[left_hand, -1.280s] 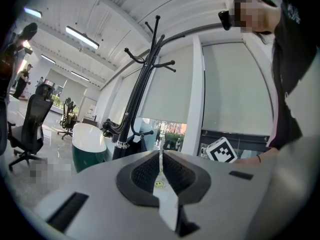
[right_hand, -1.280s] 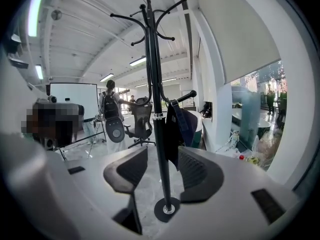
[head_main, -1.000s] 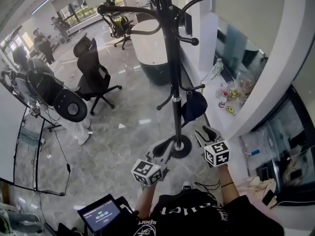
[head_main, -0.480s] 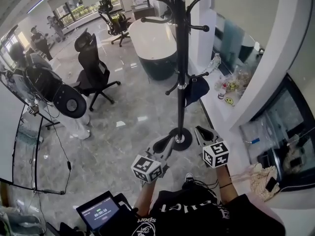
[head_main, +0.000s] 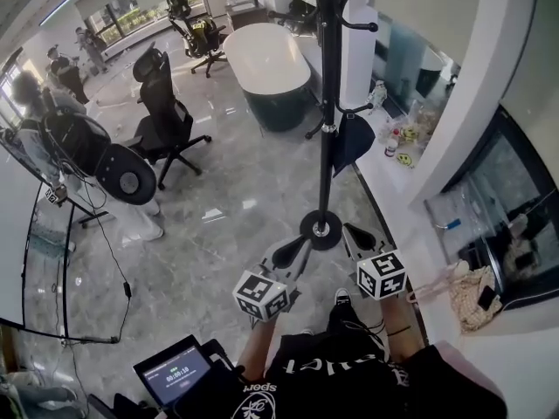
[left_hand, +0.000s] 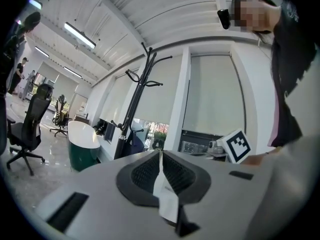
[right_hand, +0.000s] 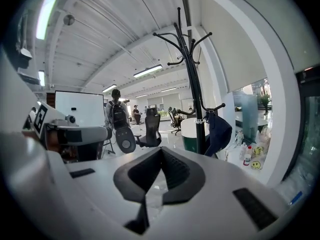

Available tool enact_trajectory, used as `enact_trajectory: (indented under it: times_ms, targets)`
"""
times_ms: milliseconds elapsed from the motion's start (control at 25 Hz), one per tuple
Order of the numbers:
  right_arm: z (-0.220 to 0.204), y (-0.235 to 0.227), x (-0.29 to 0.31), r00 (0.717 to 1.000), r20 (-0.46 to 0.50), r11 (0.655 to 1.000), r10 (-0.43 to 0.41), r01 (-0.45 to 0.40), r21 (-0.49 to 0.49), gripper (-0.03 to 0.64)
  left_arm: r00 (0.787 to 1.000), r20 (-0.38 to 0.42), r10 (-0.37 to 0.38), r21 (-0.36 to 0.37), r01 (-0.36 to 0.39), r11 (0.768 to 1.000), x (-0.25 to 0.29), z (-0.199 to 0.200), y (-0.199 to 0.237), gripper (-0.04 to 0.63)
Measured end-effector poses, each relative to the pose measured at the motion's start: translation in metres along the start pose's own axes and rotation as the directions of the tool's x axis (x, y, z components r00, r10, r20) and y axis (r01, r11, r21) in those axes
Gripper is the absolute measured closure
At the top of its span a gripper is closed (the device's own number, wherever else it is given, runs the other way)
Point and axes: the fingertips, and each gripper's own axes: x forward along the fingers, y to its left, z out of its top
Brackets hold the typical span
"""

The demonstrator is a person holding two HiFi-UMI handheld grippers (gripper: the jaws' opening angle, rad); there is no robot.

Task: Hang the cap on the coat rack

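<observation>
A dark blue cap (head_main: 349, 138) hangs from a low hook of the black coat rack (head_main: 327, 103); it also shows in the right gripper view (right_hand: 218, 129) and, small, in the left gripper view (left_hand: 134, 140). Both grippers are held low near the rack's round base (head_main: 321, 230), well below the cap and apart from it. My left gripper (head_main: 293, 253) (left_hand: 160, 153) is shut with nothing held. My right gripper (head_main: 356, 238) (right_hand: 161, 149) is shut too, its pads meeting at the tips on nothing.
A black office chair (head_main: 162, 120) and a white-topped green tub (head_main: 266, 68) stand beyond the rack. A person with a backpack (head_main: 79, 147) is at the left. A window ledge with small bottles (head_main: 397, 147) runs along the right. A tablet (head_main: 175, 375) is at the bottom left.
The right gripper's jaws have gone from spread wide to shut, on nothing. The rack and cap have shifted up and away in the head view. The left gripper stays shut.
</observation>
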Motion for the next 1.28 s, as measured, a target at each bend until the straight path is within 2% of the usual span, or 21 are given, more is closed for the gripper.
enact_trajectory:
  times_ms: [240, 440, 880, 1280]
  targets:
    - [-0.020, 0.048, -0.026, 1.000, -0.015, 1.000, -0.005, 0.005, 0.018, 0.600, 1.000, -0.011, -0.023, -0.014, 0.023, 1.000, -0.041, -0.012, -0.016, 0.588]
    - [-0.028, 0.070, -0.047, 1.000, -0.022, 0.999, -0.016, 0.016, 0.030, 0.600, 1.000, -0.003, -0.029, -0.028, 0.029, 0.999, -0.063, -0.018, -0.026, 0.589]
    - [-0.028, 0.092, -0.073, 0.999, 0.000, 0.998, 0.036, -0.036, 0.057, 0.601, 1.000, 0.015, -0.016, -0.039, 0.016, 0.999, -0.081, -0.021, -0.052, 0.589]
    - [-0.044, 0.077, -0.155, 0.999, 0.013, 0.995, 0.038, -0.039, 0.087, 0.600, 0.999, -0.017, -0.045, -0.031, 0.044, 0.999, -0.067, -0.042, -0.134, 0.589]
